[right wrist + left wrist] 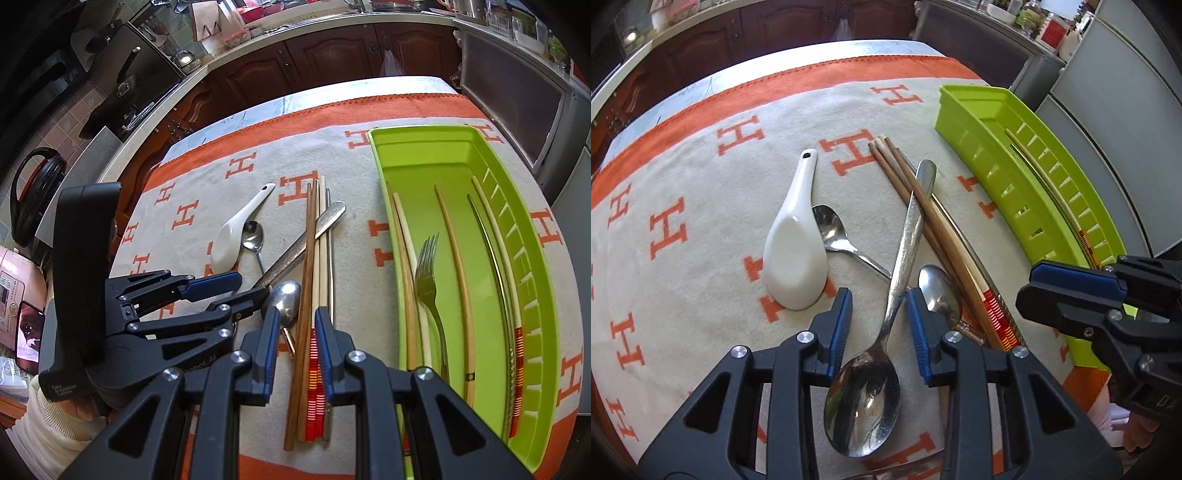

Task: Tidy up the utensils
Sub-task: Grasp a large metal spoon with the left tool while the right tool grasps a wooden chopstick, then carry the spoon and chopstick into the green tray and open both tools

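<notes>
A large metal spoon (864,398) lies on the cloth, its handle crossing a bunch of chopsticks (923,218). My left gripper (881,323) is open astride the spoon's neck, with a gap at the left pad. A white ceramic spoon (796,258), a small metal spoon (831,229) and another metal spoon (938,291) lie close by. My right gripper (297,332) hovers over the near ends of the chopsticks (306,258), jaws narrowly apart and gripping nothing. To its right, the green tray (436,162) holds a fork (428,273) and several chopsticks.
A beige cloth with orange H marks (668,229) covers the table. Wooden cabinets (332,59) and a cluttered counter stand behind it. A grey fridge (1108,110) is beyond the tray. A person's pale sleeve (44,417) shows at lower left.
</notes>
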Demonstrator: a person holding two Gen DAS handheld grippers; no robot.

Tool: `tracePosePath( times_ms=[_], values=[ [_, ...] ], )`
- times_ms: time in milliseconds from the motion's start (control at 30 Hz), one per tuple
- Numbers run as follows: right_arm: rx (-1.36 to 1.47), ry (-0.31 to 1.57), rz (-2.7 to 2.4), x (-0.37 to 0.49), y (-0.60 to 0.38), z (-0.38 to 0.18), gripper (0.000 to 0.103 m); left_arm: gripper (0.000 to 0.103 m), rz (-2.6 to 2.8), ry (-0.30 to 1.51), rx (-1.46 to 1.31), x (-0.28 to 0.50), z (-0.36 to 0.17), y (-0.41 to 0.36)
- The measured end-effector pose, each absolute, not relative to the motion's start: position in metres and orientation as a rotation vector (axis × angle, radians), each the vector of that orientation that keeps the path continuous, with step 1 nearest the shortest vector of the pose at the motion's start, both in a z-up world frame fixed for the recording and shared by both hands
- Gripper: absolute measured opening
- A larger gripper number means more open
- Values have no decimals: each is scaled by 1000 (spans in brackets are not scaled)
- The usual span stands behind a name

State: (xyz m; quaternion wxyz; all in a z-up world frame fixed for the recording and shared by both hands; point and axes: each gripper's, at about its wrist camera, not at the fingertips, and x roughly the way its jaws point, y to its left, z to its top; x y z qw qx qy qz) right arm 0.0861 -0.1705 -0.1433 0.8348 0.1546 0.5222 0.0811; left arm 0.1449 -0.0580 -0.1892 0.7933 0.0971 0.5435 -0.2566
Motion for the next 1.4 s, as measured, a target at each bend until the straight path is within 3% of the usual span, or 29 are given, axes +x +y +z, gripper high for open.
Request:
tracePosePath(
  times_ms=[133,200,233,867,1000,1400],
  values=[
    [328,1111,168,87,-170,-145,19,27,-526,1127,327,139,-192,-78],
    [324,1113,168,87,-169,-146,19,8,-546,1113,352,135,-191,-82],
    [323,1114,168,88,-169,-146,19,8,-542,1111,363,133,-191,-84],
    [145,1134,90,120,-138,-171,19,7,-439,1203,-37,143,-174,-3],
    [115,1126,66,121,-139,-174,6,7,-439,1194,-78,142,-169,5],
    [318,1085,146,104,-167,-147,6,7,-468,1168,-156,130,-142,9]
  ],
)
